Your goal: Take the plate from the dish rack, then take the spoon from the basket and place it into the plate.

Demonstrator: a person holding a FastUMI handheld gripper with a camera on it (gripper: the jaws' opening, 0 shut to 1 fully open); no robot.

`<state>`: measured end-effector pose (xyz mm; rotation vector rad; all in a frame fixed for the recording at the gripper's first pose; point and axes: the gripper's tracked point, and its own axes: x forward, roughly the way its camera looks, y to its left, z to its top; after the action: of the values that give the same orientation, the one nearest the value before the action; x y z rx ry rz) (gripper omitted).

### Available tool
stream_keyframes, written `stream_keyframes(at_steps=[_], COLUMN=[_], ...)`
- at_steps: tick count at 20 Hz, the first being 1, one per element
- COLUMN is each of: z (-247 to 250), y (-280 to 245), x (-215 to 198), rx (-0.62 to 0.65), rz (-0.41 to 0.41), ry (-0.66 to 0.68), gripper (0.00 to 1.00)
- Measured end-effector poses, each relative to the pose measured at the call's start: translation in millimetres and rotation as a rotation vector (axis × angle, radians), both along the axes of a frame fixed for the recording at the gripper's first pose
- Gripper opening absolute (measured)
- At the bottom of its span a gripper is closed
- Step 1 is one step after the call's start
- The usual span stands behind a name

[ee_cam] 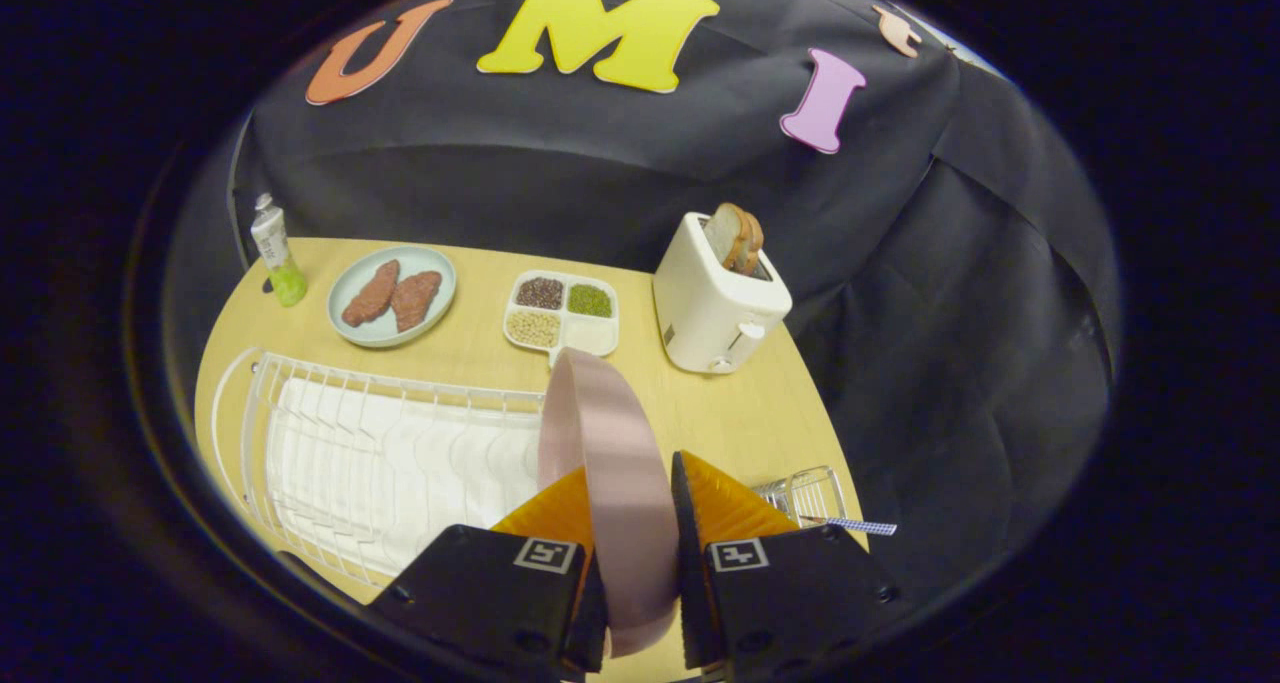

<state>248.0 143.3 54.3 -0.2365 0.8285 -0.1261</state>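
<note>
In the gripper view, the claw (632,523) is clamped on a pink plate (610,463), held on edge between its two fingers so that mainly the rim and a band of its underside show. Both fingers press against the plate, one on each face. The plate's lower part is cut off behind the claw body, and its face is turned away, so whether anything lies in it cannot be told.

To the left of the fingers lies the white wire dish rack (370,453) on the wooden tabletop (720,413), with a white mat or tray under its wires; its near end is hidden by the claw. Just right of the fingers stands a small wire basket (805,493), partly covered by the right finger. A thin handle with a blue checked pattern sticks out of it to the right; this is probably the spoon (860,526), though its bowl is hidden.

Beyond the plate sits a white divided tray (562,313) with grains or beans in three of its four compartments, its near edge touching the plate's rim in the view. Left of it is a pale blue dish (392,295) holding two brown pieces of meat, and further left a tube with a green cap (277,253), its printing too small to read. To the right stands a white toaster (715,303) with bread slices in its slot.
</note>
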Motion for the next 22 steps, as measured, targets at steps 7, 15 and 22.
stream_keyframes(at_steps=[7,15,22], z=[7,-49,-143], y=[21,8,7], x=[-74,-176,-219], rx=[0.224,0.487,0.738], rz=[0.131,0.174,0.132], ry=[-0.028,0.004,0.14], gripper=[0.34,0.34,0.34])
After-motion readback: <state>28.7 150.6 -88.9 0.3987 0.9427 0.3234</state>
